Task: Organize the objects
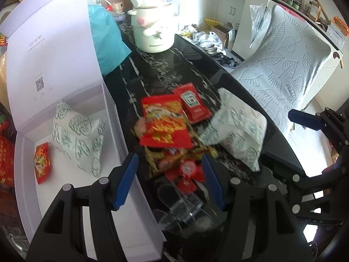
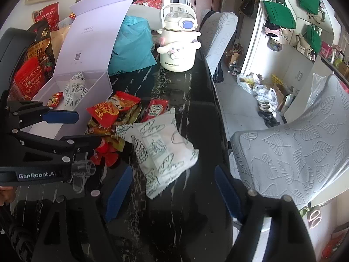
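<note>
A pile of snack packets lies on the black marble table (image 1: 152,69): a red snack bag (image 1: 163,122) on top, a ketchup sachet (image 1: 193,103), and a white patterned bread pack (image 1: 237,128) to the right. An open white box (image 1: 87,196) on the left holds another white patterned pack (image 1: 76,135) and a small red packet (image 1: 42,163). My left gripper (image 1: 170,183) is open and empty, just short of the pile. My right gripper (image 2: 174,190) is open and empty, near the bread pack (image 2: 161,148). The box (image 2: 72,118) and the pile (image 2: 113,109) also show in the right wrist view.
A white cartoon kettle (image 1: 152,26) stands at the table's far end beside a teal bag (image 1: 109,39). A chair with a leaf-pattern cover (image 2: 301,152) stands at the table's right edge. More snack bags (image 2: 37,65) are stacked behind the box. Clutter lies on the floor (image 2: 261,96).
</note>
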### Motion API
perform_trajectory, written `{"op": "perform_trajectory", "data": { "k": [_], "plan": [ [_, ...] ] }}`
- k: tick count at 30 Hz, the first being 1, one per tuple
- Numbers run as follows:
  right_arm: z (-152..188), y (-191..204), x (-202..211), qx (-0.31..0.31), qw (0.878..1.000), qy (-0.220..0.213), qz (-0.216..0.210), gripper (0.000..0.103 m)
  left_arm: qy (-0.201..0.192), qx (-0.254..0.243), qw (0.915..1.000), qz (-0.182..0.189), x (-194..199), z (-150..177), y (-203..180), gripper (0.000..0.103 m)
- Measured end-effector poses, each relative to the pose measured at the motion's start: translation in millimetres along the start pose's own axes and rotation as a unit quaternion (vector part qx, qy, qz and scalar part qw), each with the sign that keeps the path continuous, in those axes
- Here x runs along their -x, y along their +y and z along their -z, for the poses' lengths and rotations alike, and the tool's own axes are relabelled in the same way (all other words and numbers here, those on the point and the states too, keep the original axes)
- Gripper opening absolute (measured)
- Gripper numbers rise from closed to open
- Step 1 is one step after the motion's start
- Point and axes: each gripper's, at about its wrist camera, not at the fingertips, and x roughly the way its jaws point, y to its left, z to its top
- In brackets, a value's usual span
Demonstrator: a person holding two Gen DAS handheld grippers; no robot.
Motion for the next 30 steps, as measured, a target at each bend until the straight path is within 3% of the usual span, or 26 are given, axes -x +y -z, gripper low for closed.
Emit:
{"op": "perform_trajectory", "data": {
  "k": [9,18,30],
  "plan": [
    [-15.5,-3.2,-23.0,0.008,1.000,0.019,-0.003,0.081,0.002,0.001,1.0000,-0.002,-16.0,-19.2,10.7,0.059],
    [-18.3,-7.3,-44.2,0.003,0.999,0.040,-0.012,0.081,-0.007,0.001,0.9995,0.030,-26.2,-26.3,13.1,0.058],
    [-15.0,-4.5,-57.4,-0.005,0.998,0.047,-0.043,0.081,-0.021,-0.020,0.9985,0.045,-26.6,-30.2,7.3,0.028]
  ]
}}
